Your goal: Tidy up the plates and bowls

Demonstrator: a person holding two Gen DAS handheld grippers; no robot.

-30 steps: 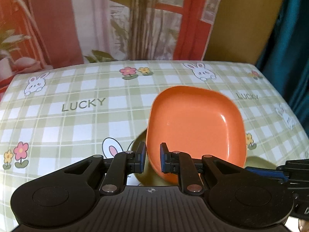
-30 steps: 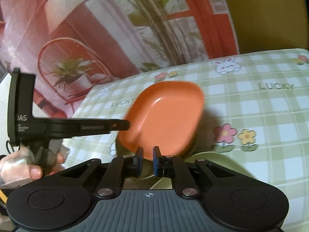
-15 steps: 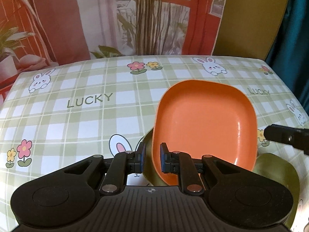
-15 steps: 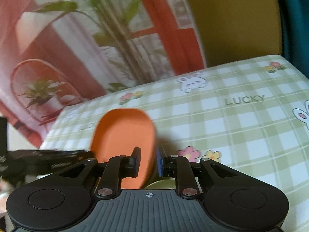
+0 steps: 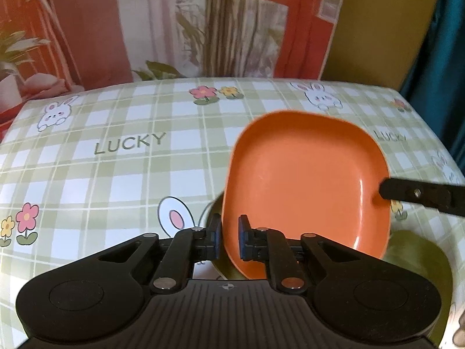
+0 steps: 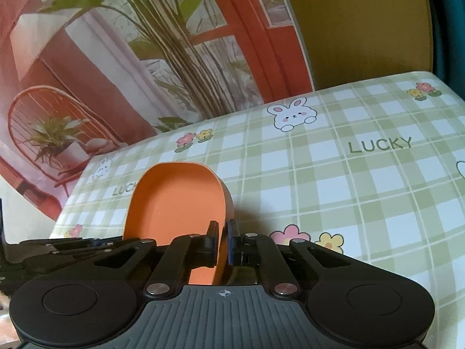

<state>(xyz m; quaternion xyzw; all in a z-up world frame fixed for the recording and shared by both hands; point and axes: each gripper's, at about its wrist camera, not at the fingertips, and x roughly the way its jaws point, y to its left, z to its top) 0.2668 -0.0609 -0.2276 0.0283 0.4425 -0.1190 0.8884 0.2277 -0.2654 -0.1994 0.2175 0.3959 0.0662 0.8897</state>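
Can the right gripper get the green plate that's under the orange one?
Probably not right now. The right gripper is shut on the orange plate, as is the left gripper, and that plate hangs over the green plate.

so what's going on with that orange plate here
A person is working two hand-held grippers on one orange plate. The left gripper is shut on its near rim, and the right gripper is shut on the opposite rim, so the plate is held tilted over the checked tablecloth. A green dish lies partly hidden underneath it. The plate has not been set down.
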